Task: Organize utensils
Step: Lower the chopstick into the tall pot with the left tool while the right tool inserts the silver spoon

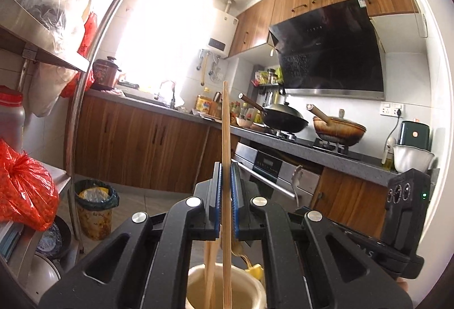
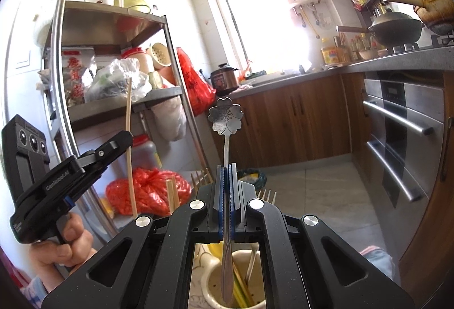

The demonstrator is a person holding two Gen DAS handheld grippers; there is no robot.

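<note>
The left gripper (image 1: 226,195) had its jaws pinched on a single wooden chopstick (image 1: 226,138), which stood nearly upright, its top rising well above the blue pads and its lower end reaching down into a cream holder (image 1: 198,280) below the gripper. Two more chopsticks (image 1: 209,266) leaned in that holder just beside it, and a yellow item showed at the rim to the right.

The right gripper (image 2: 227,195) had its jaws pressed together on the handle of a metal spoon (image 2: 225,116) with a flower-shaped bowl, held upright, bowl uppermost. The handle's end hung inside the holder (image 2: 211,275), among other utensils there. Fork tines (image 2: 266,195) showed just right of the jaws.

In the right wrist view, the left gripper (image 2: 124,138) appeared at the left, gripped by a hand (image 2: 62,246), with the chopstick (image 2: 130,153) standing beside a steel shelf (image 2: 113,28).
</note>
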